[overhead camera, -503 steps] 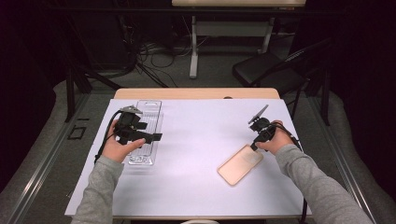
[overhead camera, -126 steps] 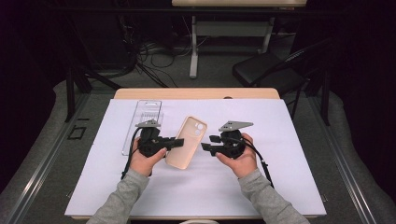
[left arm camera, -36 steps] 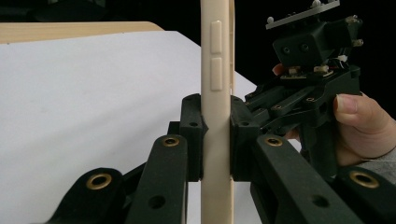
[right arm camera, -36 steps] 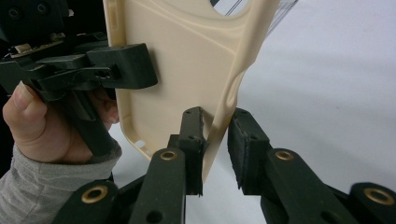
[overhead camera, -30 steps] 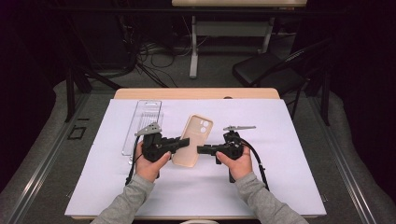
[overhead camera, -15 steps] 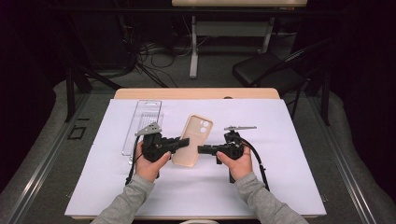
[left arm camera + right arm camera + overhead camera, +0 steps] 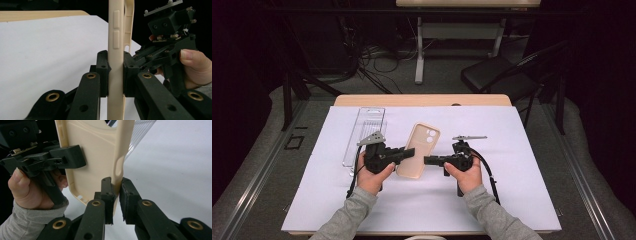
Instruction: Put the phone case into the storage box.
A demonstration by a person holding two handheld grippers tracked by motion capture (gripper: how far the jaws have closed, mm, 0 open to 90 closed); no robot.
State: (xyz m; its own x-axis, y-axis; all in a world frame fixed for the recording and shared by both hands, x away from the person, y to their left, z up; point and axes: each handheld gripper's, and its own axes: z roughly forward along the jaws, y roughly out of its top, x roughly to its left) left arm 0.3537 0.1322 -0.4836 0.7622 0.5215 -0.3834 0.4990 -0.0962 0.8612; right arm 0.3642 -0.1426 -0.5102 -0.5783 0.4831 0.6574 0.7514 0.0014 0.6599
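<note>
A beige phone case [image 7: 419, 147] is held upright above the middle of the white table cover [image 7: 522, 165], its camera cutout at the top. My left gripper [image 7: 412, 151] reaches in from the left and is shut on the case's side edge. In the left gripper view its pads [image 7: 102, 72] press both faces of the case [image 7: 116, 30], below the side buttons. My right gripper [image 7: 427, 160] comes from the right and is shut on the opposite edge. In the right gripper view the case [image 7: 100, 150] rim sits between that gripper's [image 7: 115, 187] jaws.
A clear plastic tray [image 7: 364, 132] lies on the cover behind the left hand. The table's wooden far edge [image 7: 422, 100] shows beyond the sheet. A black chair [image 7: 502, 80] stands on the floor past the table at the right, with cables on the floor nearby.
Long ago the case lay flat at the right by my right gripper and the left hand was at the tray. Over the last second both hands and the case have kept still.
</note>
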